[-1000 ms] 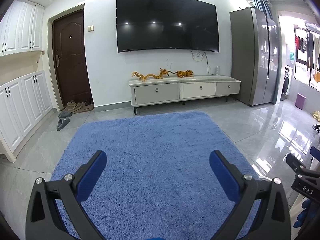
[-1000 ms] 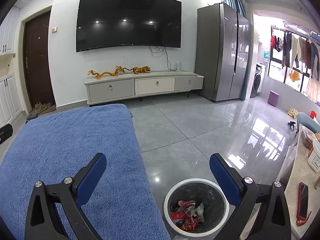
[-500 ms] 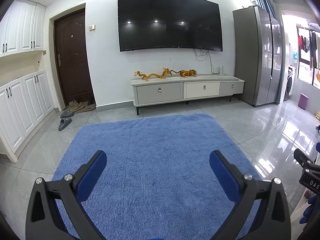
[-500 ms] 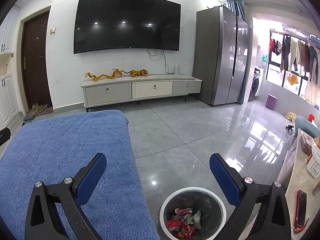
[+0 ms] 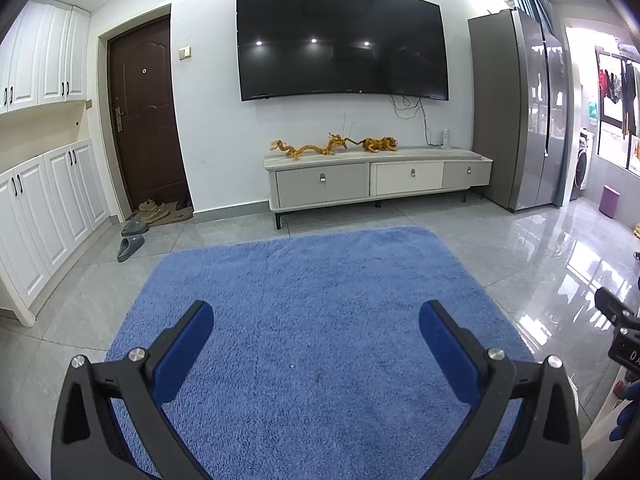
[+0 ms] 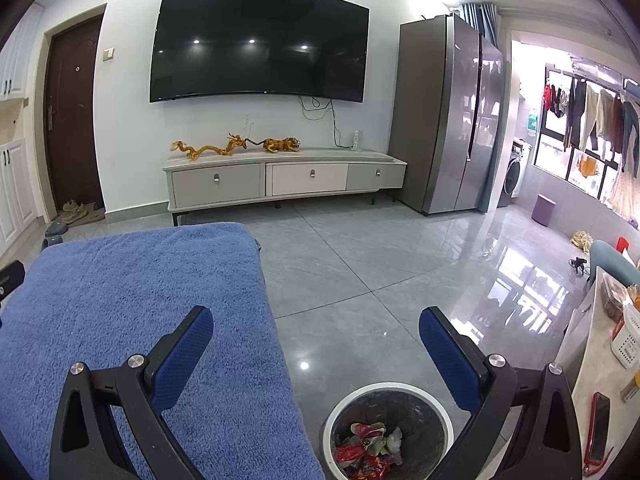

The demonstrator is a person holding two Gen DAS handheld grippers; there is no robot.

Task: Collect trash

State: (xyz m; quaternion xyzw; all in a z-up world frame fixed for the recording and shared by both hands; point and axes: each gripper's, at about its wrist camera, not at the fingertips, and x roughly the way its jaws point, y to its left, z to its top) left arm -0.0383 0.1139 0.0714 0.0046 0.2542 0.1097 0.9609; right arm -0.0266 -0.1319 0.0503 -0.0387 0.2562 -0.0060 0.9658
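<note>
Right now both my claws are spread wide and hold nothing. My right gripper (image 6: 316,346) hangs over the floor, and the trash bin (image 6: 440,408) sits just below it, a little to the right side, between the two blue fingers (image 6: 182,360). Inside the bin I see the trash (image 6: 366,450): red and white wrappers in a heap at the bottom. So the trash is in the bin, close under my right claw. My left gripper (image 5: 316,346) is over the blue rug (image 5: 320,300), and I see no wrappers on the rug at all.

I think the picking up is mostly done. If more trash turns up, the right claw is the nearer one to the bin, so it should do the drop. The bin is round, so no side is better than another.

Only the right view shows the bin, and a table edge (image 6: 588,364) with a red phone (image 6: 598,426). Only the left view shows the white cupboards (image 5: 48,208) and grey slippers (image 5: 130,246). Far away, both views show the TV (image 6: 260,44) on the wall.
</note>
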